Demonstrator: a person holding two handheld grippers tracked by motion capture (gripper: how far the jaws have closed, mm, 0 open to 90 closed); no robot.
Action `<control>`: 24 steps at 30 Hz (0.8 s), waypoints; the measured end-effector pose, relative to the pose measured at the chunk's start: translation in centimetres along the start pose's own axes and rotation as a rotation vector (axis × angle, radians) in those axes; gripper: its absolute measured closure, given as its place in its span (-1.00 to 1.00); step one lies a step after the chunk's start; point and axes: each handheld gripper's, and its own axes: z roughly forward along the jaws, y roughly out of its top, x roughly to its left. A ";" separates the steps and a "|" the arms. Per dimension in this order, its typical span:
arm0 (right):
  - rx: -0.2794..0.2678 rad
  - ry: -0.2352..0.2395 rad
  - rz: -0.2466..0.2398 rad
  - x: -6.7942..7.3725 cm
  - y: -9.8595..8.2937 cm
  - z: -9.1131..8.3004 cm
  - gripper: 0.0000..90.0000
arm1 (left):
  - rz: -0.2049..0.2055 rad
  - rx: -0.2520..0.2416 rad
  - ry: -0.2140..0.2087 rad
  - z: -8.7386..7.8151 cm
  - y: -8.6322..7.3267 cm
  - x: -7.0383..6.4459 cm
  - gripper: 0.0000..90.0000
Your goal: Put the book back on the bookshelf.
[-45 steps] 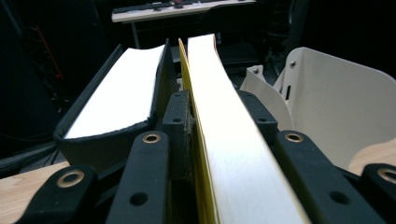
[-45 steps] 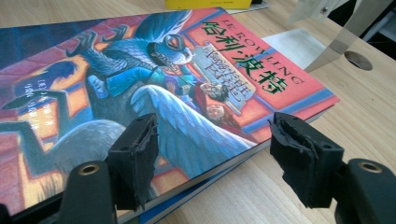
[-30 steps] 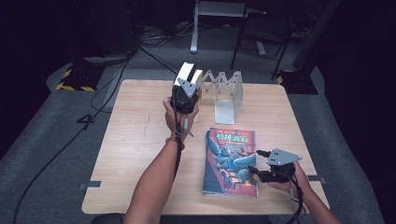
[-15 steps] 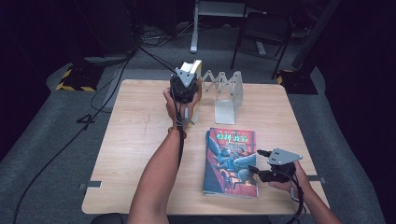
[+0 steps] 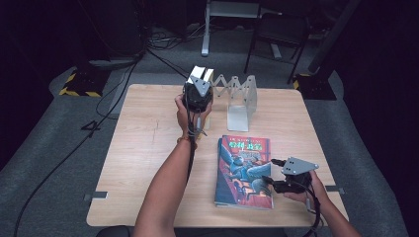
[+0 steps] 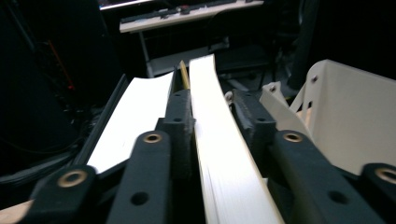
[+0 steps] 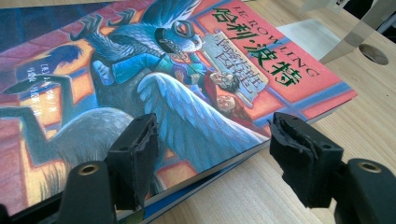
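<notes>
The left hand-held gripper (image 5: 199,84) clamps a book (image 6: 219,154) upright at the folding rack (image 5: 241,101) on the counter (image 5: 143,148). The right hand-held gripper (image 7: 212,154), jaws apart, waits over a flat-lying novel (image 5: 244,170). Judged next: seat the book, then release.

I see two books. The white-paged book (image 5: 201,79) stands upright at the table's far side, page edges facing me, just left of the folding metal book rack (image 5: 242,98); up close its page block (image 6: 224,154) bows slightly. The illustrated paperback (image 5: 244,170) lies flat, cover up, red border, blue winged creature, Chinese title (image 7: 254,49), near the front right edge.
</notes>
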 end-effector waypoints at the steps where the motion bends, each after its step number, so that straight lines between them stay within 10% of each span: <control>1: -0.001 0.001 0.000 0.0 0.0 0.0 -0.27 | 0.010 0.003 -0.008 -0.2 0.1 0.0 0.36; 7: -0.001 0.002 0.001 0.0 0.0 -0.1 -0.27 | 0.011 -0.009 -0.062 -2.3 -0.1 0.1 -0.10; 15: -0.002 0.004 0.007 0.0 0.0 0.0 -0.28 | 0.009 -0.044 -0.163 -6.2 -1.8 1.2 -0.20; 24: 0.003 0.004 0.002 0.1 0.0 0.1 -0.27 | 0.038 0.023 -0.241 -8.1 -6.2 1.6 -0.12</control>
